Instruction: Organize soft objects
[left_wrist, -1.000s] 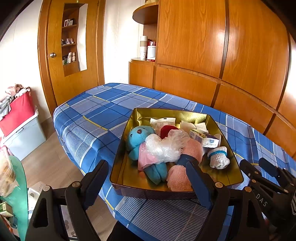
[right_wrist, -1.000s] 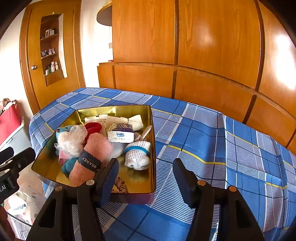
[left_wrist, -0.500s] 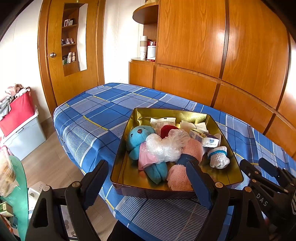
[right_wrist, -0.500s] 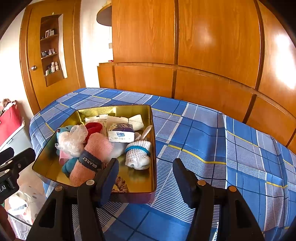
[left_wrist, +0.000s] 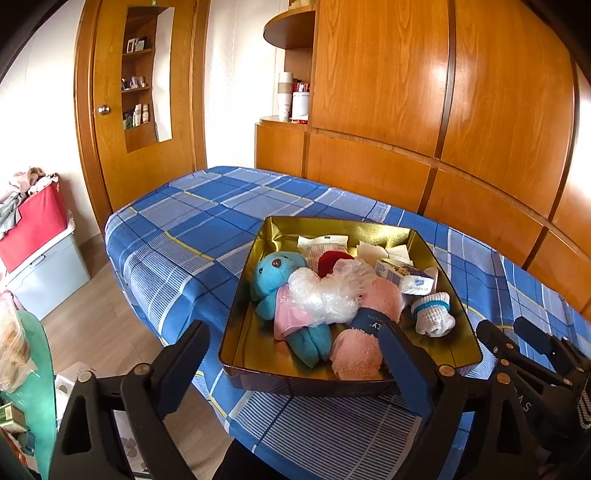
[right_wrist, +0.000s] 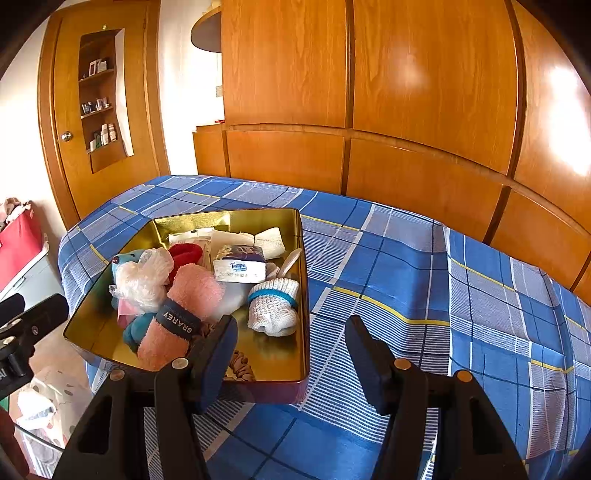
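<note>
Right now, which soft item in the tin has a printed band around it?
The pink rolled towel, with a dark band reading GRAREY. The blue plush toy and white knit sock carry no printed band; the sock has only a blue stripe.

Black tongs (right_wrist: 291, 354) – brass screws, dark blue pads (right_wrist: 218, 354).

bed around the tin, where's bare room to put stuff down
Bare bedspread lies to the right of the gold tin, out to the wooden wall panels, and behind the tin toward the door. The tin itself is crowded; only its near left floor, beside the blue plush, is bare.
</note>
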